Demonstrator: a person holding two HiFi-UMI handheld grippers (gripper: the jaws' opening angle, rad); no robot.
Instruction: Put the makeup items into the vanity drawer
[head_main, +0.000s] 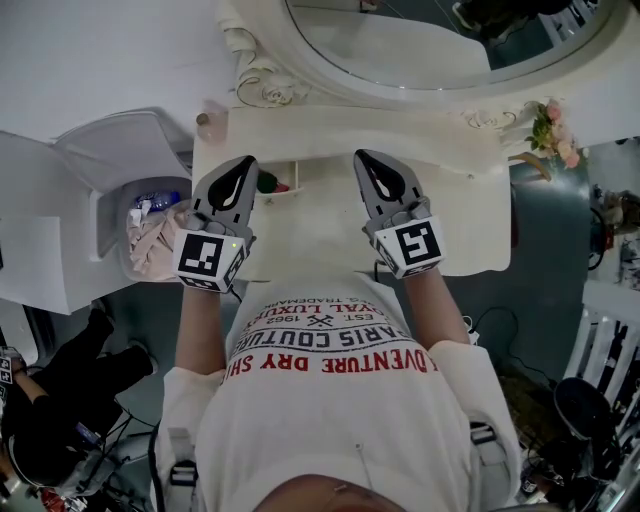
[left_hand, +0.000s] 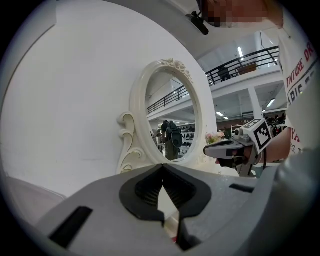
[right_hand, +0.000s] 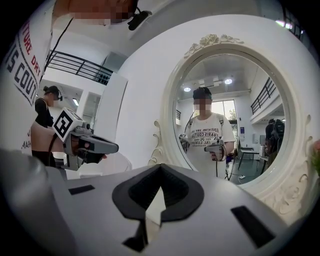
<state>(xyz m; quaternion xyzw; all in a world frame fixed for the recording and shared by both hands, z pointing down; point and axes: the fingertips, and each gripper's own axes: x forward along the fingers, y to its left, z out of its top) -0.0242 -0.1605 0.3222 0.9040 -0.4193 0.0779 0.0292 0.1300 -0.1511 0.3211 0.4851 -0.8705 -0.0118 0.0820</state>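
White vanity top (head_main: 450, 200) lies below both grippers, with the oval mirror (head_main: 400, 50) behind it. Left gripper (head_main: 246, 160): jaws closed tip to tip, nothing held. Right gripper (head_main: 362, 156): jaws likewise closed and empty. Small green and red makeup items (head_main: 272, 185) lie in a recess (head_main: 315, 180) at the vanity's front, just beside the left gripper's tip; too small to identify further

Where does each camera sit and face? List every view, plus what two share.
Head view: on the head, steeply down at the cream vanity table; forearms, white T-shirt, left gripper, right gripper show.
Left gripper view: on the left gripper, toward the oval white-framed mirror; its shut jaws show.
Right gripper view: on the right gripper, toward the mirror; shut jaws show.
Shared: gripper views both show mirror, opposite gripper.
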